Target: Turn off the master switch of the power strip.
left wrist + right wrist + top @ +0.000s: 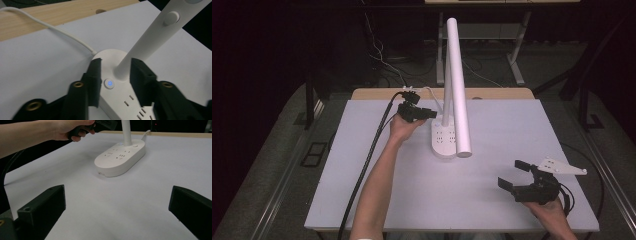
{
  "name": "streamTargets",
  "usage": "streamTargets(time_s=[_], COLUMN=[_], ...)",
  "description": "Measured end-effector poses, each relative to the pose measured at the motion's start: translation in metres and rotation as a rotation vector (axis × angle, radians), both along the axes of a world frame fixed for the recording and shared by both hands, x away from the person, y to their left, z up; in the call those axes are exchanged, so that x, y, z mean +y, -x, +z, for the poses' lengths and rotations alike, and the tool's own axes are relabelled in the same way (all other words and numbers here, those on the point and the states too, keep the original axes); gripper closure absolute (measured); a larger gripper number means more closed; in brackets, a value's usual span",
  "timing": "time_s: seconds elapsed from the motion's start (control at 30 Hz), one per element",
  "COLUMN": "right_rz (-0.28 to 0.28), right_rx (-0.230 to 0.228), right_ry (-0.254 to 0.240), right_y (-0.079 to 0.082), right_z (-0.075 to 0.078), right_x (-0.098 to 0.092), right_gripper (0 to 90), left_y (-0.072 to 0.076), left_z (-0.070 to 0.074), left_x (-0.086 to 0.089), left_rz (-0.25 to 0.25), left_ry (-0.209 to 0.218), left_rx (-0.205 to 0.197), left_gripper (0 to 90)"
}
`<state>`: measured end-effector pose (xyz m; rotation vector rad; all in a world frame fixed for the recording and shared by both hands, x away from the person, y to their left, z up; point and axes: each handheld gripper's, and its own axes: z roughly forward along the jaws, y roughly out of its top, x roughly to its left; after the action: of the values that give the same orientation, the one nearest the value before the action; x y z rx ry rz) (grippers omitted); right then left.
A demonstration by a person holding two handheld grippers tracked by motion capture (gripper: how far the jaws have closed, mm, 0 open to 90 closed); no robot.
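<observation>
Jaws of both grippers gape: left gripper (113,82) straddles lamp base (117,75), right gripper (518,173) low.

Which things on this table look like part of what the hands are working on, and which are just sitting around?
In use, judging by the left gripper's position:
- desk lamp
- its base with sockets
- power button
- left gripper, jaws open either side of the button

Idle or background:
- right gripper, open over bare table
- lamp cord
</observation>
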<state>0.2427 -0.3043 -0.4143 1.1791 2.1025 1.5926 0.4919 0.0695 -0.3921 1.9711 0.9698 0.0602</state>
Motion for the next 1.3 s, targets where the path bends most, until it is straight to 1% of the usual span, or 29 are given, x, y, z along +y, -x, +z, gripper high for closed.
streamTargets(time_s=[0.1, 0.13, 0.2, 0.23, 0.27, 0.3, 0.33, 0.37, 0.4, 0.53, 0.67, 0.7, 0.77, 0.83, 0.93, 1.0, 1.03, 1.1, 1.13, 1.17, 1.2, 1.3], right_rz=[0.001, 0.001, 0.001, 0.001, 0.002, 0.002, 0.003, 0.002, 0.002, 0.002, 0.001, 0.000, 0.001, 0.002, 0.004, 0.005, 0.005, 0.005, 0.006, 0.007, 0.007, 0.009], right_rx=[0.000, 0.000, 0.000, -0.001, 0.000, -0.001, -0.002, -0.002, -0.001, 0.000, -0.002, -0.001, 0.000, -0.001, -0.001, 0.000, 0.000, 0.000, 0.000, 0.000, -0.001, -0.002], right_ry=[-0.001, 0.000, -0.001, 0.000, 0.001, 0.000, 0.000, -0.003, -0.002, -0.001, -0.002, -0.003, -0.003, -0.002, 0.001, 0.001, 0.000, 0.001, 0.002, 0.004, 0.004, 0.006], right_y=[0.000, 0.000, 0.000, 0.000, 0.000, 0.000, 0.000, 0.000, 0.000, 0.000, 0.000, 0.000, 0.000, 0.000, 0.000, 0.000, 0.000, 0.000, 0.000, 0.000, 0.000, 0.000], right_z=[0.000, 0.000, 0.000, 0.000, 0.000, 0.000, 0.000, 0.000, 0.000, 0.000, 0.000, 0.000, 0.000, 0.000, 0.000, 0.000, 0.000, 0.000, 0.000, 0.000, 0.000, 0.000], right_x=[0.000, 0.000, 0.000, 0.000, 0.000, 0.000, 0.000, 0.000, -0.001, -0.001, -0.001, -0.001, -0.001, -0.001, -0.001, -0.001, -0.001, -0.001, -0.001, -0.001, -0.001, -0.001], right_gripper=[0.2, 0.2, 0.2, 0.2, 0.2, 0.2, 0.2, 0.2, 0.2, 0.2, 0.2, 0.2, 0.2, 0.2, 0.2, 0.2, 0.2, 0.2, 0.2, 0.2, 0.2, 0.2], left_y=[0.000, 0.000, -0.001, -0.001, -0.001, -0.002, -0.003, -0.002, -0.003, -0.004, -0.005, -0.005, -0.006, -0.006, -0.006, -0.006, -0.006, -0.006, -0.006, -0.006, -0.006, -0.008], left_z=[-0.003, -0.004, -0.005, -0.006, -0.007, -0.008, -0.009, -0.010, -0.011, -0.016, -0.022, -0.024, -0.027, -0.029, -0.032, -0.033, -0.034, -0.035, -0.036, -0.038, -0.038, -0.039], left_x=[-0.002, -0.003, -0.003, -0.004, -0.004, -0.004, -0.005, -0.006, -0.005, -0.008, -0.011, -0.012, -0.014, -0.014, -0.016, -0.016, -0.018, -0.018, -0.019, -0.019, -0.019, -0.019], left_rz=[-0.012, -0.007, -0.004, 0.003, 0.007, 0.001, 0.000, 0.011, 0.002, 0.017, 0.025, 0.036, 0.036, 0.023, 0.026, 0.011, 0.020, 0.011, 0.020, 0.019, 0.029, 0.031], left_ry=[-0.015, -0.009, -0.019, -0.016, -0.012, -0.015, -0.014, -0.010, -0.022, -0.014, -0.001, 0.015, 0.020, 0.011, 0.021, 0.019, 0.024, 0.013, 0.017, 0.011, 0.029, 0.030], left_rx=[0.001, -0.001, 0.000, 0.002, 0.003, -0.004, 0.001, 0.007, 0.006, 0.023, 0.036, 0.039, 0.041, 0.047, 0.053, 0.055, 0.057, 0.054, 0.058, 0.061, 0.066, 0.067], left_gripper=[75.5, 78.3, 84.8, 88.0, 89.5, 89.6, 89.8, 89.9, 89.9, 90.0, 90.0, 90.0, 90.0, 90.0, 90.0, 90.0, 90.0, 90.0, 90.0, 90.0, 90.0, 90.0])
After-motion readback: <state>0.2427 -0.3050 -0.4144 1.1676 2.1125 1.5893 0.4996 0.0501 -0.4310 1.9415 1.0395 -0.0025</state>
